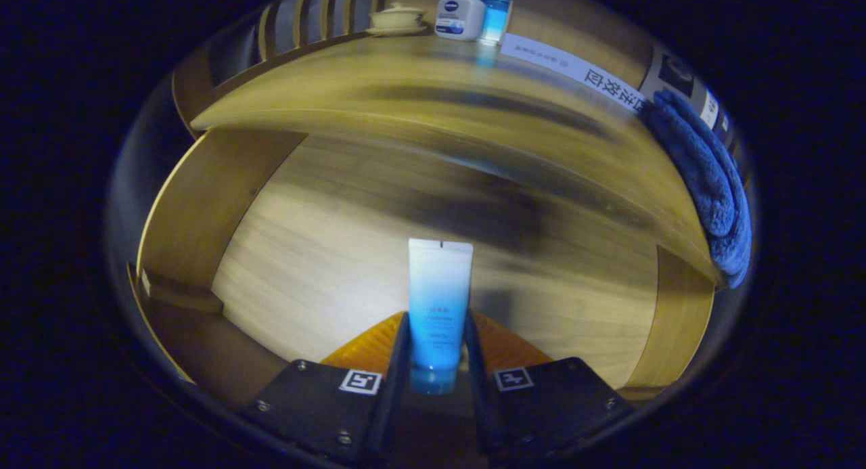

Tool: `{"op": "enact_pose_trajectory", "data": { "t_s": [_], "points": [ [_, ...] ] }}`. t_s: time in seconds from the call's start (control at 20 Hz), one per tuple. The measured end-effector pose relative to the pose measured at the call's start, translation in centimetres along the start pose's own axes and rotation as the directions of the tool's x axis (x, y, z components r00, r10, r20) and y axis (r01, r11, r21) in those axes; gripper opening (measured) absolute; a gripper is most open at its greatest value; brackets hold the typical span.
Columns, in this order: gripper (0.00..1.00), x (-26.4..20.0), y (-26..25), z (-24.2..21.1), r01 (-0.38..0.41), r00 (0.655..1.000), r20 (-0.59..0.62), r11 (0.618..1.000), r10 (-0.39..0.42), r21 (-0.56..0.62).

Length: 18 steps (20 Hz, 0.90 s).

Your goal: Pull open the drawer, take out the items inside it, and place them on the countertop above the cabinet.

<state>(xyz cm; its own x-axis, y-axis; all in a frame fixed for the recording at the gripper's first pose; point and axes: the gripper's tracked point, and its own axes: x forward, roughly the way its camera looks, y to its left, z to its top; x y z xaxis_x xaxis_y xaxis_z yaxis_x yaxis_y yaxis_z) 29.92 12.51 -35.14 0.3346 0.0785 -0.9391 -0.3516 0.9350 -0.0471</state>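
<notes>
A white-to-blue tube stands between my two fingers, cap end toward me, and both pads press on its lower part. My gripper is shut on it and holds it above the floor of the open wooden drawer. Beyond the tube runs the countertop above the cabinet. At its far side stand a white bottle with a blue cap and a clear blue bottle.
A blue towel hangs over the countertop's right end. A pale lidded bowl sits at the far side, left of the bottles. A white strip with print lies along the back right. Drawer side walls rise on both sides.
</notes>
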Motion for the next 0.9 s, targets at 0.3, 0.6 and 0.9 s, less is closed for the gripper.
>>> {"op": "enact_pose_trajectory", "data": {
  "t_s": [0.3,0.6,0.9],
  "points": [
    [0.41,-0.5,0.5,2.3,-0.041,0.987,0.153,0.998,0.046,-0.038],
    [0.40,-1.6,2.4,3.5,-0.193,0.952,0.237,0.981,0.196,-0.038],
    [0.40,-3.5,3.9,4.7,-0.214,0.922,0.293,0.963,0.254,-0.161]
  ]
}}
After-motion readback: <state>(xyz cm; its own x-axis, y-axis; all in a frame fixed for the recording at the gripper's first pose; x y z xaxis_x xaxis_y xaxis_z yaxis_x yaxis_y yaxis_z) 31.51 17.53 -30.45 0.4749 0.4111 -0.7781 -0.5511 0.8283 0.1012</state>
